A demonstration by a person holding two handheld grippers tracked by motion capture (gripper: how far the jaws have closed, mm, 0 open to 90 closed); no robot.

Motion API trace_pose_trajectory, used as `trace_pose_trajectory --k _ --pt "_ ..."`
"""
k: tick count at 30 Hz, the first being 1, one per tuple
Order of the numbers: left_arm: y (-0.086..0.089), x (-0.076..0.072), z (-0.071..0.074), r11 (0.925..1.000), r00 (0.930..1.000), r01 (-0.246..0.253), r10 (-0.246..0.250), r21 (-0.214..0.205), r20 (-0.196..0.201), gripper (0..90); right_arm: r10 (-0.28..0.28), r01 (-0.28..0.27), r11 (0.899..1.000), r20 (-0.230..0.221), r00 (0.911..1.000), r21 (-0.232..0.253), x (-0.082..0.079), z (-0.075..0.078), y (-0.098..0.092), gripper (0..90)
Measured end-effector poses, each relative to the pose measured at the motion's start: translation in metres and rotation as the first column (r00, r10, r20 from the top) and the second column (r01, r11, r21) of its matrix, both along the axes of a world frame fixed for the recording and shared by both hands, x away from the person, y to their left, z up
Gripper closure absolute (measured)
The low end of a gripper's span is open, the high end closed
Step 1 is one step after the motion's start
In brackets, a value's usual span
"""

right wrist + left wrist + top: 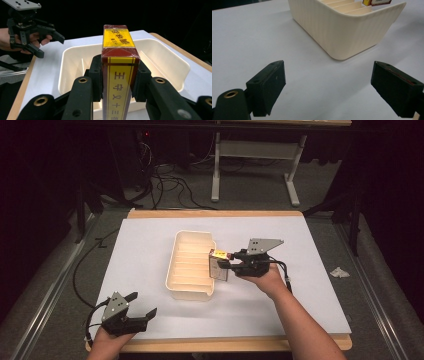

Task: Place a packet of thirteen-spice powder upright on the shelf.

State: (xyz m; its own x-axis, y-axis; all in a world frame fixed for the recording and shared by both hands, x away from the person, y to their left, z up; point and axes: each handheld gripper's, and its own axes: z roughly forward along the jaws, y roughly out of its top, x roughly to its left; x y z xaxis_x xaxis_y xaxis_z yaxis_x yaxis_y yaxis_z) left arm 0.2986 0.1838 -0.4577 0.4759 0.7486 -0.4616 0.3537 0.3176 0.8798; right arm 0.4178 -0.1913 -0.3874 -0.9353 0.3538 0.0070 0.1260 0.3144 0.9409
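Observation:
A cream slotted tray (190, 265) stands in the middle of the white sheet. My right gripper (223, 265) is shut on a red and yellow box (218, 263), held over the tray's right rim. In the right gripper view the box (119, 72) stands upright between the two black pads, with the tray (162, 57) behind it. My left gripper (143, 307) rests near the table's front left corner, jaws wide apart with nothing between them. In the left gripper view the tray's rounded wall (347, 30) lies ahead of the open gripper (327, 85), and the box's corner (375, 2) peeks over the rim.
The white sheet (150, 240) covers a wooden table top (215, 213). A crumpled scrap (339, 272) lies off the table's right side. Cables and a table frame (257, 165) are on the floor behind. The left hand and its gripper (30, 27) show at the upper left of the right gripper view.

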Motion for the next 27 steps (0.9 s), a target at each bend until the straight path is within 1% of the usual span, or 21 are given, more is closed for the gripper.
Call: trace_pose_trajectory --k 5,10,12,17,19,22,23,24,26,27 --pt "0.000 0.000 0.000 1.0000 1.0000 0.000 0.000 0.002 0.000 13.1 0.007 -0.007 1.000 0.004 1.0000 -0.005 0.001 0.000 0.003 68.6" --pt "0.001 0.000 0.000 1.0000 1.0000 0.000 0.000 0.000 0.000 13.2 0.020 -0.020 1.000 0.006 0.9998 0.012 0.005 -0.002 0.008 68.6" --pt "0.001 0.000 0.000 1.0000 1.0000 0.001 -0.001 0.001 -0.001 13.2 0.023 -0.023 1.000 0.006 0.9997 0.007 0.006 -0.003 0.010 68.6" --pt "0.000 0.000 0.000 1.0000 1.0000 0.001 -0.001 0.003 -0.001 13.3 0.037 -0.038 0.999 0.019 0.9991 0.014 0.009 -0.005 0.019 68.5" --pt "0.001 0.000 -0.001 1.0000 1.0000 0.001 -0.001 0.005 -0.002 13.2 0.044 -0.044 0.999 0.026 0.9987 0.009 0.011 -0.005 0.022 68.5" --pt "0.002 -0.001 -0.001 1.0000 1.0000 -0.002 0.002 0.007 -0.003 13.4 0.045 -0.045 0.999 0.020 0.9988 0.018 0.013 -0.005 0.026 68.5" --pt "0.002 -0.001 -0.001 1.0000 1.0000 -0.003 0.003 0.006 -0.002 13.4 0.050 -0.050 0.999 0.025 0.9984 0.019 0.014 -0.005 0.028 68.4" --pt "0.002 -0.001 0.000 1.0000 1.0000 -0.005 0.005 -0.001 -0.002 13.4 0.047 -0.048 0.999 0.023 0.9986 0.016 0.014 -0.006 0.029 68.5" --pt "0.002 -0.002 -0.001 1.0000 1.0000 -0.004 0.004 0.004 -0.003 13.4 0.050 -0.050 0.999 0.020 0.9986 0.016 0.015 -0.006 0.032 68.5" --pt "0.003 -0.002 -0.001 1.0000 1.0000 -0.005 0.005 0.007 -0.003 13.4 0.050 -0.050 0.999 0.026 0.9984 0.013 0.015 -0.006 0.034 68.5"
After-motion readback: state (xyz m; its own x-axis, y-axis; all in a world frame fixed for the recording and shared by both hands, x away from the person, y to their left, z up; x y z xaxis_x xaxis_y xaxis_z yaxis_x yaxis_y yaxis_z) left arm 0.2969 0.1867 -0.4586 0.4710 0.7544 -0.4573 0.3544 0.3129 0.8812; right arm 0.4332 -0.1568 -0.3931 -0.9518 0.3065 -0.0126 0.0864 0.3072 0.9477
